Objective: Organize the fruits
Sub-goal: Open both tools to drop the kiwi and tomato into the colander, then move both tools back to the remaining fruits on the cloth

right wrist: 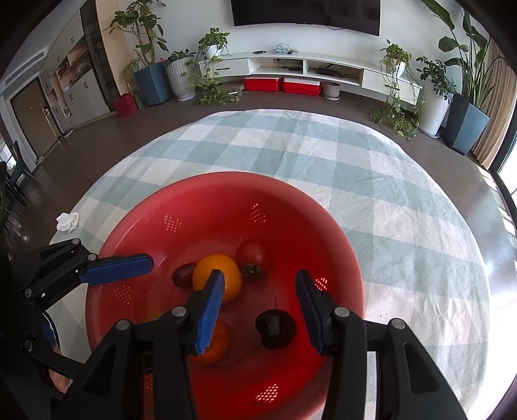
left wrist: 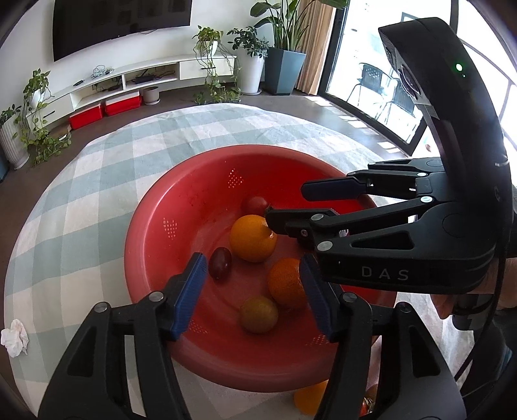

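Both grippers hang over a red colander (right wrist: 226, 206) on a checked-cloth table (right wrist: 404, 200). Left gripper (left wrist: 253, 292) and right gripper (right wrist: 260, 302) have jaws spread wide, nothing between them. Inside the bowl: a large orange (right wrist: 217, 277), a tomato (right wrist: 253, 253), a dark plum (right wrist: 183, 274) and a dark fruit (right wrist: 275, 329) under the right jaws — plus a 2nd orange (left wrist: 286, 282) and a greenish one (left wrist: 259, 314). Another orange (left wrist: 308, 399) lies outside the near rim. Far half of the cloth is bare; a crumpled tissue (right wrist: 67, 221) sits at its left edge.

home living room | wall TV (right wrist: 305, 11) | potted plants (right wrist: 465, 77) | media console (right wrist: 303, 69)
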Demonstrator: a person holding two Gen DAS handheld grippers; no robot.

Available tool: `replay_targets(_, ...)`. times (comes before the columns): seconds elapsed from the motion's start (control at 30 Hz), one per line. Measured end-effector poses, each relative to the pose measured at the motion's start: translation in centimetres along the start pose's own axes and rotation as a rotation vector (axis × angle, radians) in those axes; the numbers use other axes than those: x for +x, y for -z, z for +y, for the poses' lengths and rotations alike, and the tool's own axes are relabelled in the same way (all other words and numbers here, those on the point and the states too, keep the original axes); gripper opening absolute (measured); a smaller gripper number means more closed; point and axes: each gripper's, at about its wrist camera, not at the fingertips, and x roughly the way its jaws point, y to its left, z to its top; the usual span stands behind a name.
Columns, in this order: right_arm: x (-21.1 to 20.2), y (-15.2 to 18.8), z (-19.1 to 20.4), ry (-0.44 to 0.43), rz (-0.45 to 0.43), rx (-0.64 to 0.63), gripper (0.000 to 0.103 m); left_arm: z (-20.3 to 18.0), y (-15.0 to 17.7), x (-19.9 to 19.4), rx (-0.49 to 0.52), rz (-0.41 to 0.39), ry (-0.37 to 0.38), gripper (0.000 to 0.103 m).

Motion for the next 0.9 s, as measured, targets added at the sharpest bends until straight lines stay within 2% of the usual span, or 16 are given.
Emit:
replay_targets(0.03, -0.1, 0.0, 0.0, 0.002, -0.003, 0.003, 0.050, 0.1, 0.0, -0.1, -0.005, -0.004, 0.000, 0.058)
replay_targets(0.1, -0.6, 0.0, -0.2, -0.004, -0.017, 0.014, 0.050, 0.3, 0.0, -0.5, -0.012, -0.013, -0.013, 0.071)
replay_targets(0.23, -2.9, 0.1, -0.3, -0.028, -0.077, 0.029, 0.050, 0.9, -0.2, -1.4, -0.036, -0.036, -0.022, 0.076)
replay_targets(0.3, -4.7, 0.4, -0.4, -0.038, -0.122, 0.040, 0.057, 1.0, -0.3, -2.1, -0.046, -0.050, -0.026, 0.076)
replay_targets(0.37, -6.6, 1.1, -0.7, -0.059, -0.168, 0.058, 0.063, 1.0, -0.4, -2.9, -0.052, -0.066, -0.028, 0.081)
replay_targets(0.4, -7.5, 1.7, -0.9, -0.068, -0.188, 0.069, 0.066, 1.0, -0.5, -3.4, -0.052, -0.076, -0.035, 0.086)
replay_targets(0.6, -11.9, 6.7, -1.5, -0.094, -0.271, 0.145, 0.075, -0.5, -0.1, -6.9, -0.020, -0.101, -0.050, 0.090)
replay_targets(0.67, -12.5, 8.6, -1.4, -0.097, -0.275, 0.170, 0.077, -1.4, 0.4, -8.2, 0.009, -0.112, -0.062, 0.096)
replay_targets(0.8, -12.3, 12.0, -1.1, -0.109, -0.244, 0.201, 0.077, -3.2, 2.3, -9.8, 0.037, -0.108, -0.069, 0.097)
replay_targets(0.9, -12.2, 13.8, -1.2, -0.111, -0.233, 0.223, 0.077, -4.7, 5.1, -10.5, 0.023, -0.091, -0.051, 0.097)
